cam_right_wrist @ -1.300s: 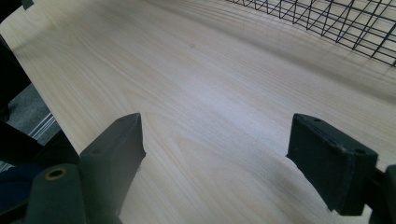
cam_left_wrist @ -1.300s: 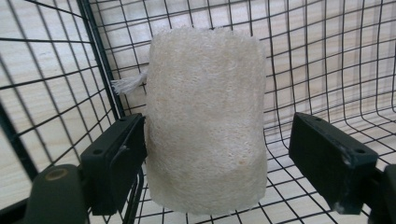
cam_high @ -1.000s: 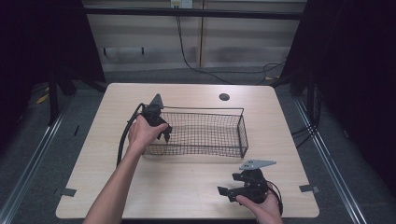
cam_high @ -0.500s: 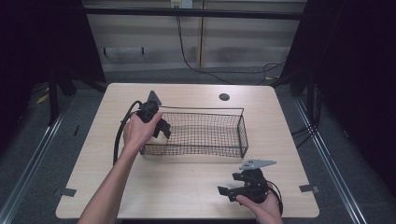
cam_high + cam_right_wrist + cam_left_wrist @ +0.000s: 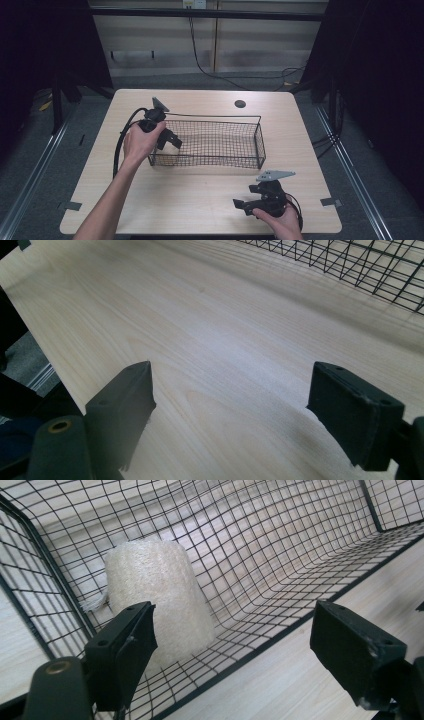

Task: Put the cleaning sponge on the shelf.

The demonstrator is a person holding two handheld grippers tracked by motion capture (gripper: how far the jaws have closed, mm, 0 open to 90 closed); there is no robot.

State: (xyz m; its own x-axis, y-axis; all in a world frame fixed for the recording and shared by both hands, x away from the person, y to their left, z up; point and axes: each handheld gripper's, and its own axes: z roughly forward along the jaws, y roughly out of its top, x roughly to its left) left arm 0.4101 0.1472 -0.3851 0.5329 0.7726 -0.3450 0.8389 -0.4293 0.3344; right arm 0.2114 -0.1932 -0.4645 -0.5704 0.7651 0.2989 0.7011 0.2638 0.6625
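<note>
Both tools wide open, left tool [image 5: 232, 645] beside sponge [image 5: 155, 595].

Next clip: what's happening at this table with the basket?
A person holds a gripper in each hand at a light wooden table. The left gripper, fingers open, hangs over the left end of a black wire mesh basket. In the left gripper view a white, fibrous, roughly cylindrical block stands inside the basket near its corner, just beyond the open fingers and not gripped. The right gripper, also open, is low over bare table at the near right, holding nothing.
</note>
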